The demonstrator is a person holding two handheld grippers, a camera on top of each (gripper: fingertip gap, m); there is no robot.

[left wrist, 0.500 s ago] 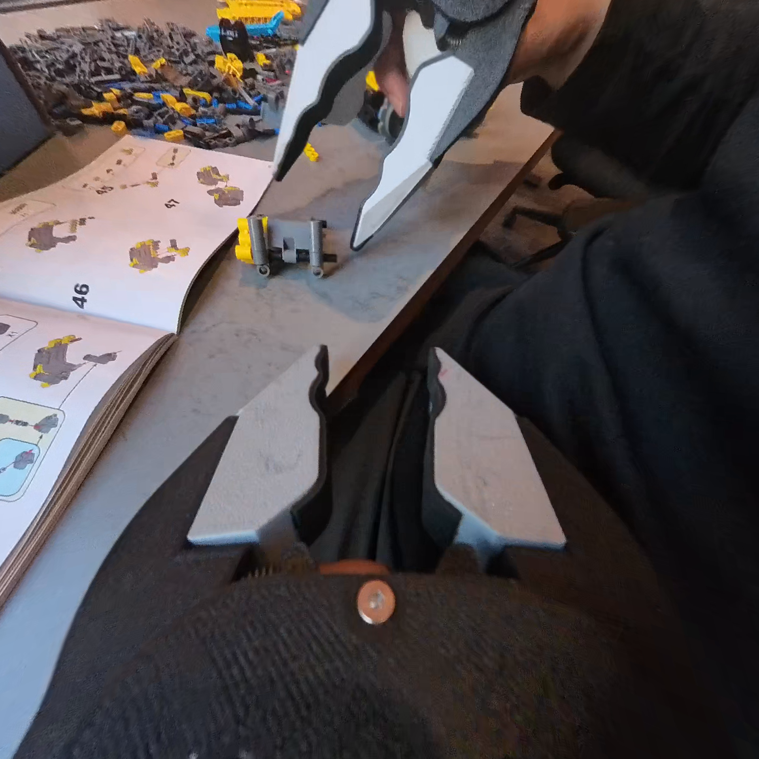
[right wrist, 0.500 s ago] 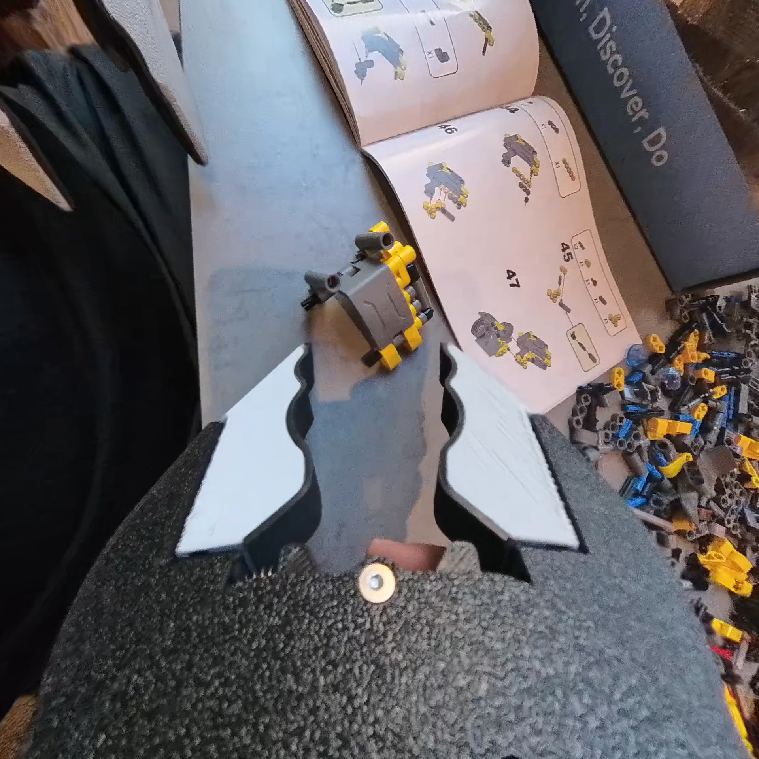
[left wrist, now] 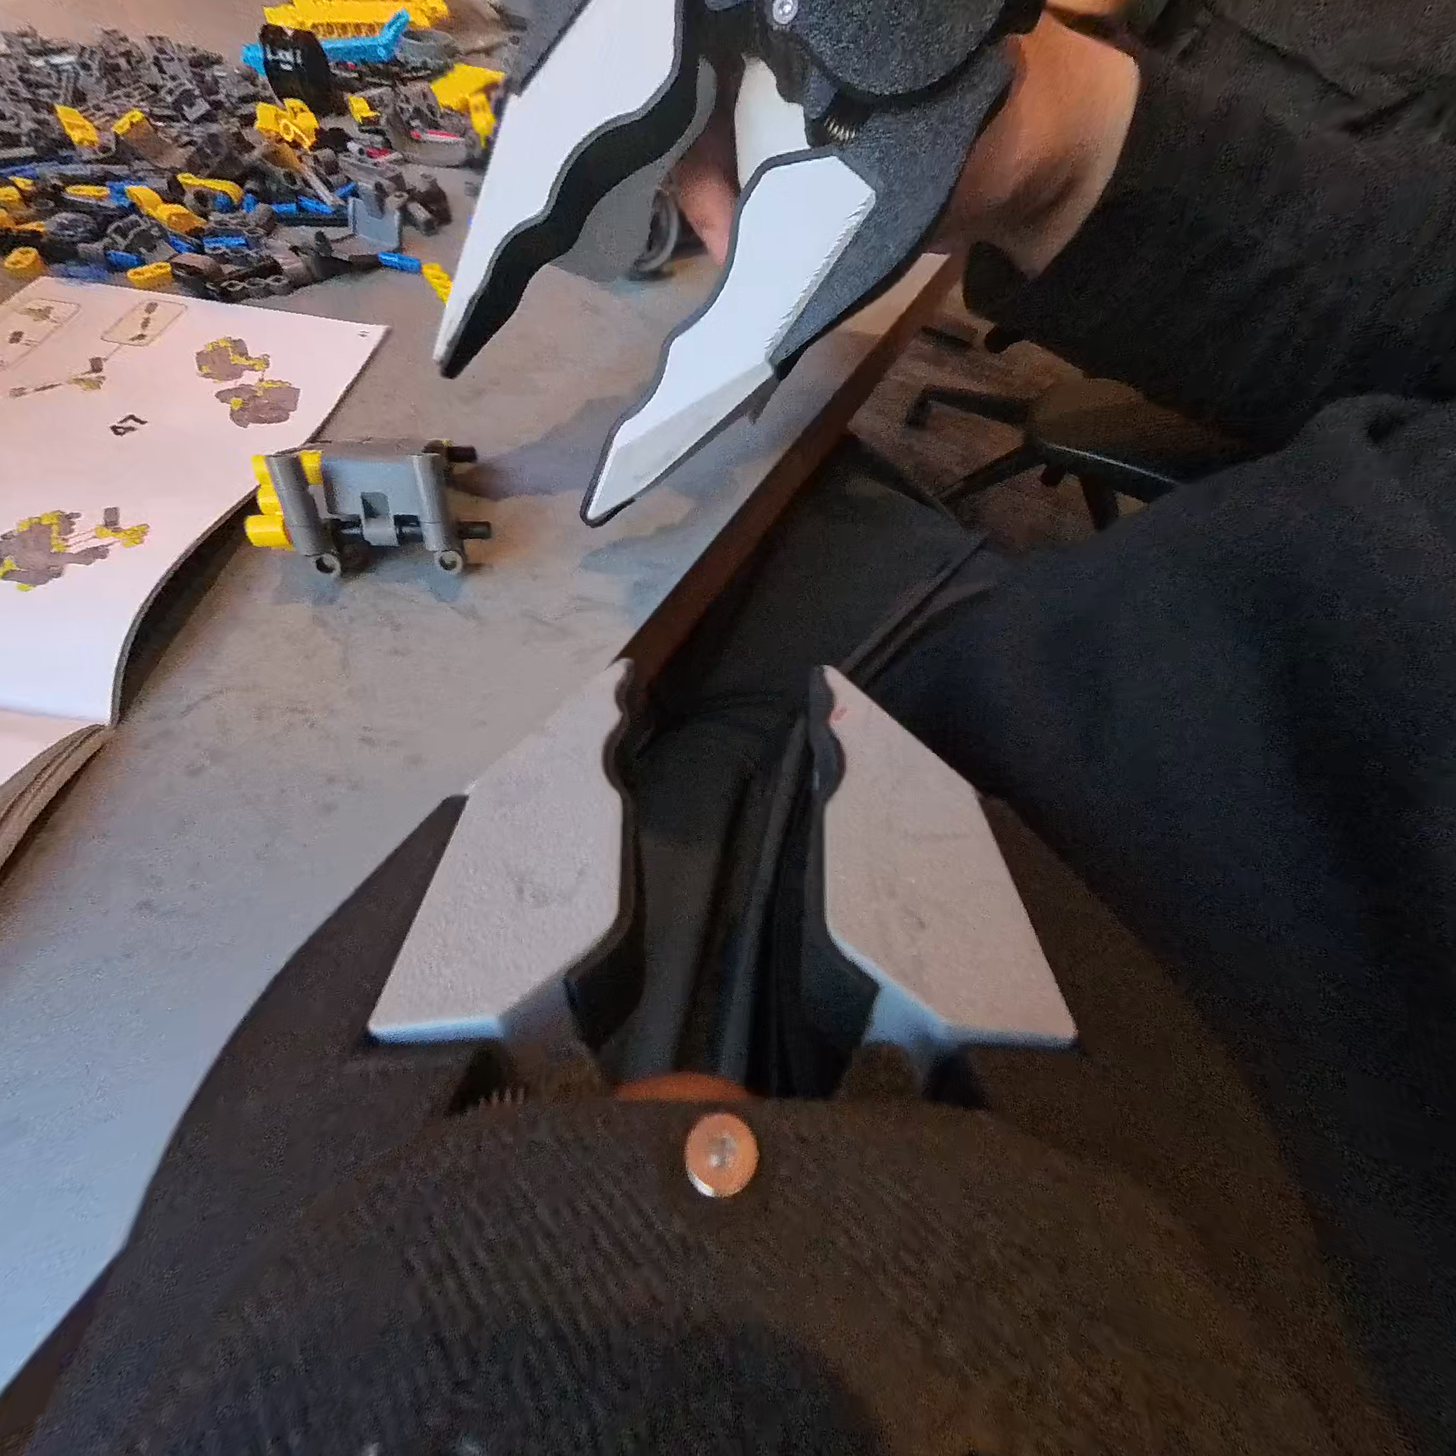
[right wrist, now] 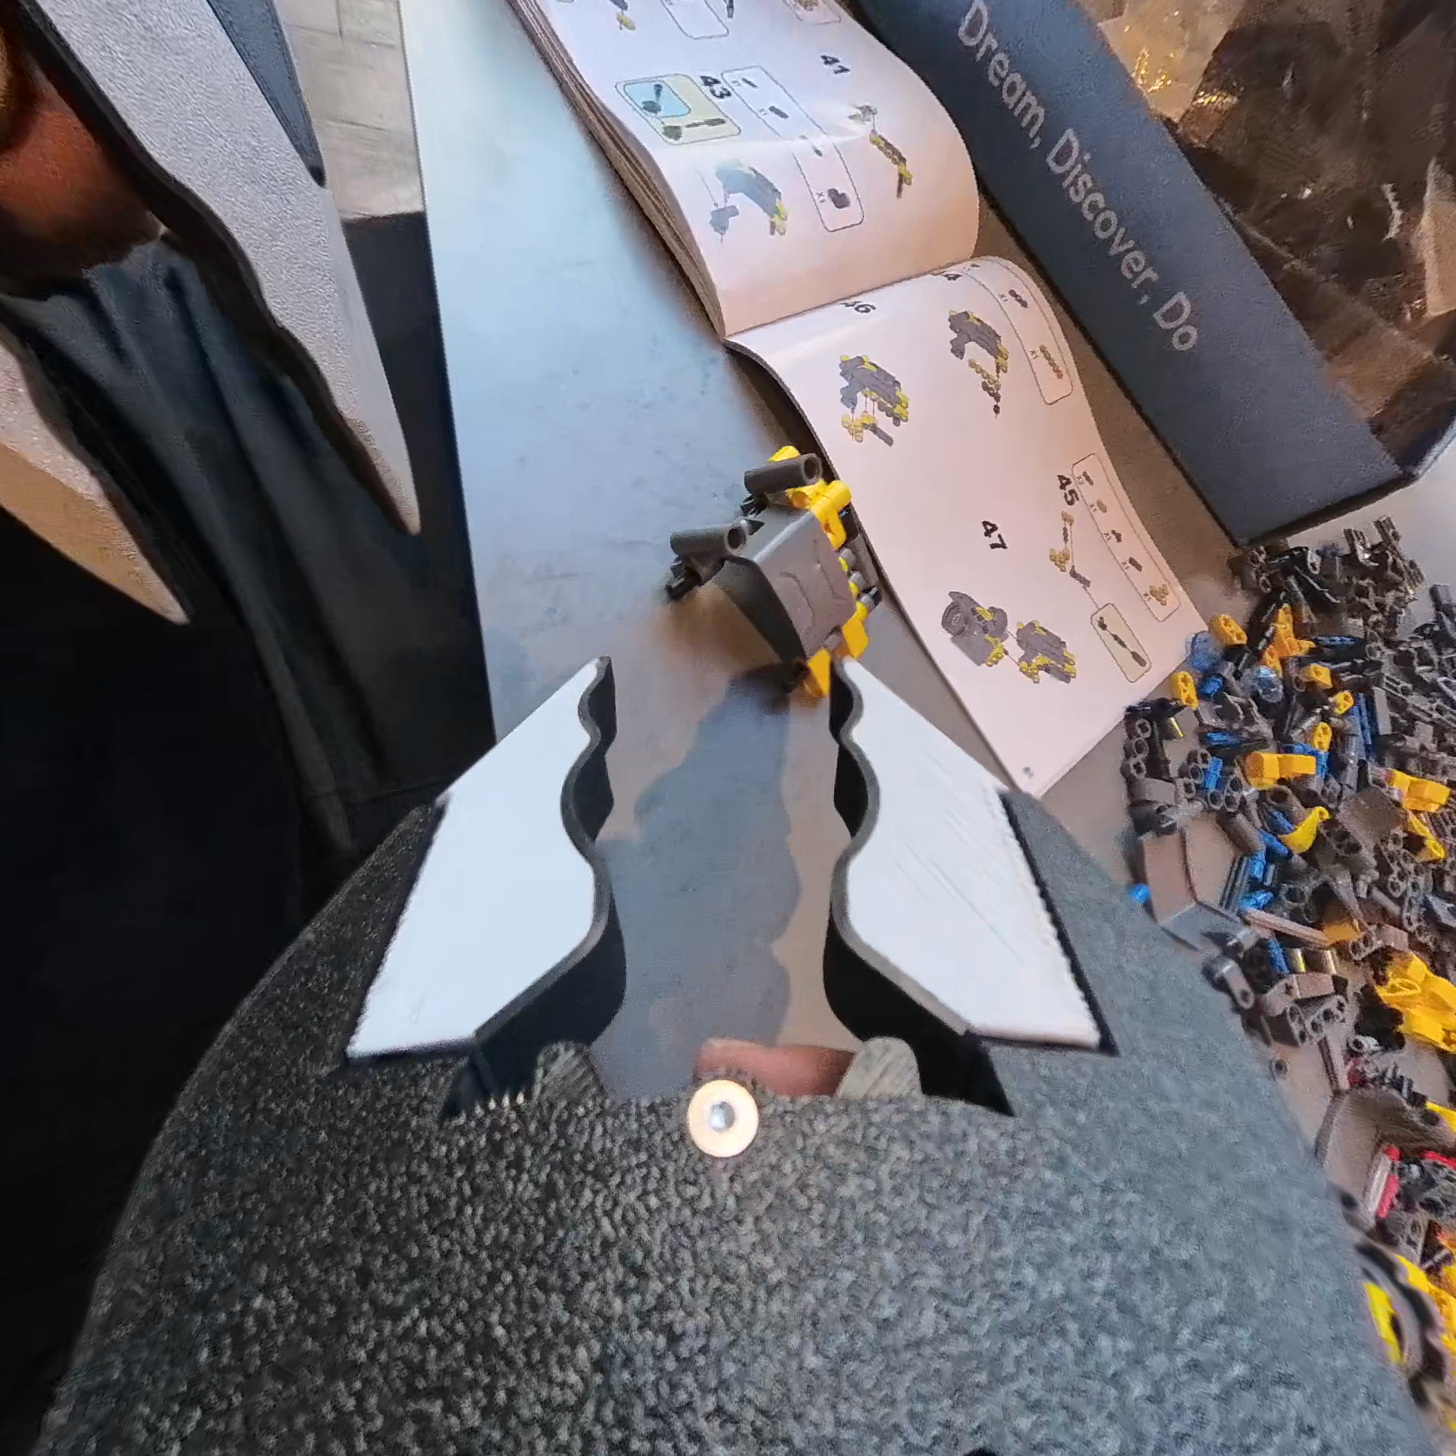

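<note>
Matt mottled grey counter (left wrist: 331, 748), smooth paper booklet (right wrist: 1016, 504), glossy plastic bricks (right wrist: 1324, 827), grainy black gripper shell (right wrist: 709, 1300), smooth pale fingers (right wrist: 488, 890), perhaps plastic

Both grippers have grey textured bodies, pale wavy-edged fingers (right wrist: 488, 874), one silver screw (right wrist: 722, 1117); sleeves (left wrist: 1182, 670) black.

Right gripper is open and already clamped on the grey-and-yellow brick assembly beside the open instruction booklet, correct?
Not quite. The right gripper is open, but it holds nothing: in the right wrist view the grey-and-yellow brick assembly lies on the table just ahead of the fingers, with only grey tabletop between them. The assembly does sit beside the open instruction booklet.
</note>
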